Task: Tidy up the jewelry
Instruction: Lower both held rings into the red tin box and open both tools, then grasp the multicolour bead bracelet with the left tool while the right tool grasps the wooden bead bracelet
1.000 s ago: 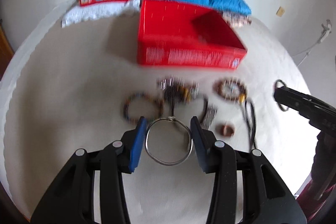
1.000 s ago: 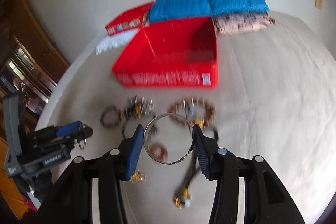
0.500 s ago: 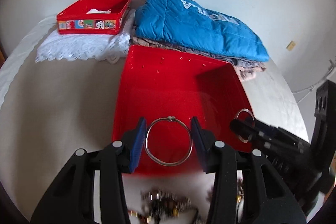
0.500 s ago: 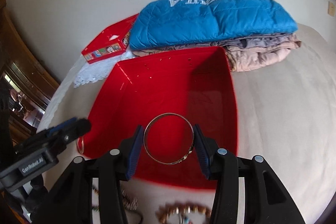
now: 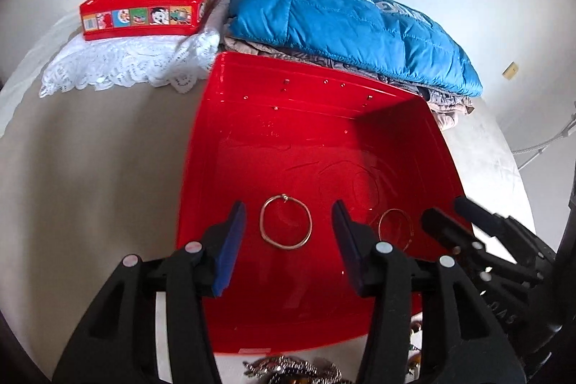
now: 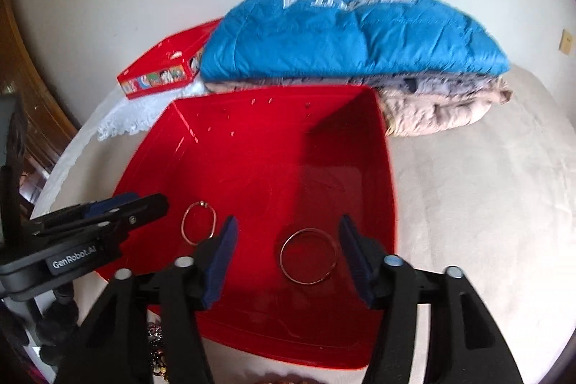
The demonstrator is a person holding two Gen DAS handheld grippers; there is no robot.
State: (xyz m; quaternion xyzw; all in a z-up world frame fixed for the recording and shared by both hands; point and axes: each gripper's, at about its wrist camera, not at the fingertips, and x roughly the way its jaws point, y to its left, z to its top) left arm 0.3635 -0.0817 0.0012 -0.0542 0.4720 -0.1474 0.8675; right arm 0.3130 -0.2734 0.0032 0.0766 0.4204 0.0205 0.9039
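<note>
Both claws have travelled from above the loose jewelry to a spot over the large red box (image 5: 201,146) since a second ago, and each bangle that was pinched between blue pads then now lies free on the box floor. The left claw (image 5: 288,236) has just been opening its jaws; its silver bangle with a small clasp (image 5: 285,222) sits between the pads, touching neither of them. The right claw (image 6: 286,254) has likewise just been opening, and its thinner bangle (image 6: 308,256) lies flat between the spread pads, clear of the left one and close to the right one. So both claws are released and grasp nothing.

From the left wrist view the right claw's black fingers (image 5: 446,229) reach in from the right edge, just beside the thinner bangle. From the right wrist view the left claw enters from the left, with the clasped bangle just beyond its tips.

Behind the box lies a folded blue quilted jacket (image 5: 345,20) on top of beige folded cloth (image 6: 439,110). A smaller red tin with cartoon pictures (image 5: 144,15) rests on a white lace cloth (image 5: 122,67) to the left. A heap of remaining jewelry (image 5: 291,369) shows at the near edge, outside the box, on the pale surface (image 5: 79,168).
</note>
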